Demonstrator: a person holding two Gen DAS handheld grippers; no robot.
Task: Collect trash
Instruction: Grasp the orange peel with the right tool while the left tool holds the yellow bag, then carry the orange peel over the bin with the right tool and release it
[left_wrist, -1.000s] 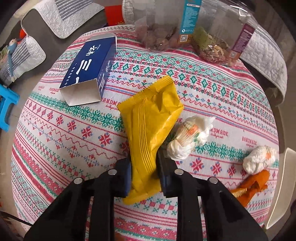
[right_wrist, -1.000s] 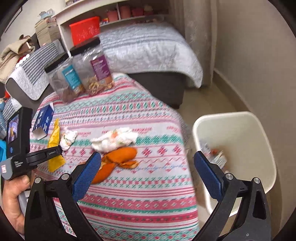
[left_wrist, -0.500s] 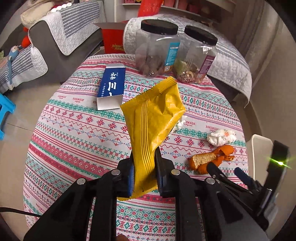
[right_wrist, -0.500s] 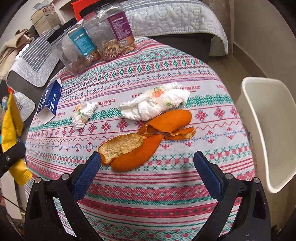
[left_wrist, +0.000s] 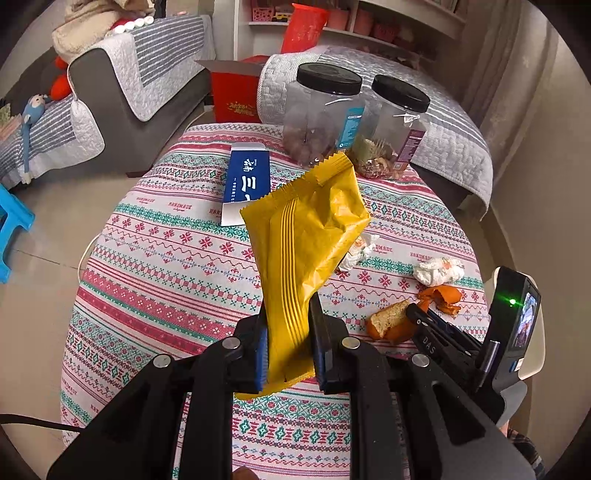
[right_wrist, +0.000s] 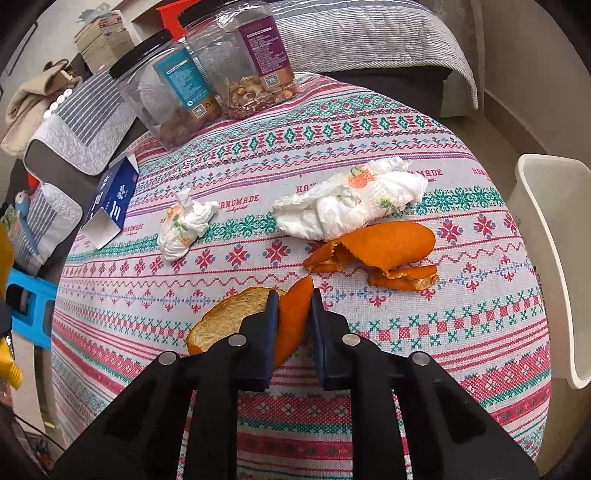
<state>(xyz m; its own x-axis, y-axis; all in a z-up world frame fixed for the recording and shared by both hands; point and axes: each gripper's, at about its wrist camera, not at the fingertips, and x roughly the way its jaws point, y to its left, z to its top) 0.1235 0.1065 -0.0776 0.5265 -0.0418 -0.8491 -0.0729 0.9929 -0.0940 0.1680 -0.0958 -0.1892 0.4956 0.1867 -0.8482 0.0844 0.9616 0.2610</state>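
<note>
Here the round table wears a woven cloth (right_wrist: 369, 140) banded in pink, teal and white cross-stitch motifs, its surface slightly rumpled. Two clear plastic jars with black screw lids stand at the far edge: one with a teal label (right_wrist: 173, 99) holding dark brown nuts, one with a purple label (right_wrist: 255, 66) holding mixed nuts. A flat blue carton (left_wrist: 245, 182) with an open white end lies near them. A large crumpled tissue (right_wrist: 354, 199), soft and printed with small orange figures, rests just beside a curled piece of orange peel (right_wrist: 388, 251), glossy outside and ragged at the edges. A smaller twisted tissue (right_wrist: 184, 225) sits apart to its left. A white plastic bin (right_wrist: 554, 258) with a smooth rounded rim stands off the table's right side.

The left gripper (left_wrist: 288, 336) is clamped on the lower end of a yellow snack wrapper (left_wrist: 306, 243), a crinkly foil pouch with a ribbed centre seam and a serrated top edge, held upright above the cloth. The right gripper (right_wrist: 293, 328) has just been closing, and its blue-padded jaws now pinch a second orange peel piece (right_wrist: 236, 321), a cupped shell with pale pith showing on its left half, down at the cloth near the front of the table.
</note>
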